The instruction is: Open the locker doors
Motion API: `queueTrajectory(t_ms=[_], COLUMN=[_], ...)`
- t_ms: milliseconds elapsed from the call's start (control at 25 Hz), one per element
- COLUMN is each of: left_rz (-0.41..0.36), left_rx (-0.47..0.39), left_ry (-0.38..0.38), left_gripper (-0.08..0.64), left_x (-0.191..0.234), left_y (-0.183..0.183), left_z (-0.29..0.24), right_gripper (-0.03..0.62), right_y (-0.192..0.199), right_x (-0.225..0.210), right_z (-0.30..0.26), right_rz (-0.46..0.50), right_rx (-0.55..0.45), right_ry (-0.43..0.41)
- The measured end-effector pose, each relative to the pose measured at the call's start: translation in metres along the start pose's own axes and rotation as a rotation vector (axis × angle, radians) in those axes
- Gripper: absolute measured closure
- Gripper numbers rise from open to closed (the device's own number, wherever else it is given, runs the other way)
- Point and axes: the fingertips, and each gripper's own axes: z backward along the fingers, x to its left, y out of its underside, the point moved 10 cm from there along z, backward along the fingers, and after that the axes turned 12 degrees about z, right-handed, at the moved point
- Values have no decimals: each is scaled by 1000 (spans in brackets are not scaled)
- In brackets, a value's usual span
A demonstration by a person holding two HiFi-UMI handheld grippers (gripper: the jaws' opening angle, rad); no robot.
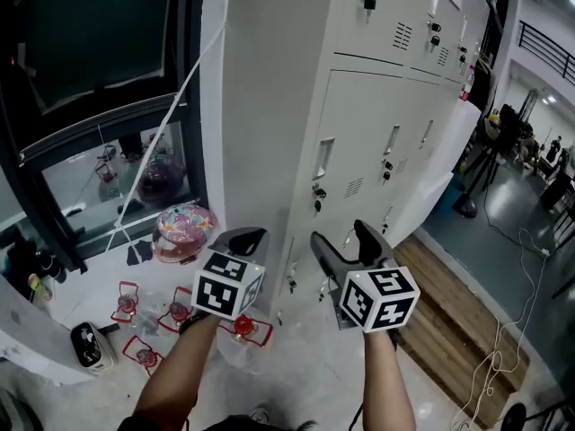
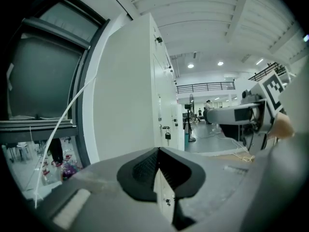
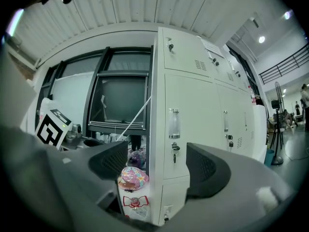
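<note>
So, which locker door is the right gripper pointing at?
The middle-row door nearest the window; its long handle sits between the open jaws.

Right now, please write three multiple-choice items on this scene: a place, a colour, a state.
1. Where is the pink patterned helmet?
A. on a chair
B. beside the window, left of the lockers
C. on a hook
2. What colour are the lockers?
A. white
B. red
C. black
3. How do the jaws of the right gripper stand?
A. wide apart, empty
B. shut on a key
C. shut on a handle
Answers: B, it sits by the glass; A, every door is white; A, both pads stand apart with nothing between.
</note>
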Motion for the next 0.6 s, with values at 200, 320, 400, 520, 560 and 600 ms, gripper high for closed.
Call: queueTrajectory(t_ms=[200,320,400,520,560,600], left_rz=[-9,-15,-9,3,4,4], left_rx=[-15,-30,-36,-41,-44,-49], left_ry=[-33,-58,-85,-139,-158,-178], left_gripper=[557,555,555,557,555,557], left_x=[5,6,7,6,4,1], left_y=[-1,0,1,2,1,-1], left_z=[-10,-18,-23,-35,-39,-43], right_gripper=[227,227,227,227,227,227], right_y=[3,5,7,10,10,9], right_x=[-10,-20,-28,-42,-47,-53], right_z=[-18,-30,-39,-51,-55,-59], right_rz=[6,12,16,11,11,13], right_rx=[-21,-43,-54,-73,-79,-85], right_ry=[-33,-63,-91,-141,-160,-181])
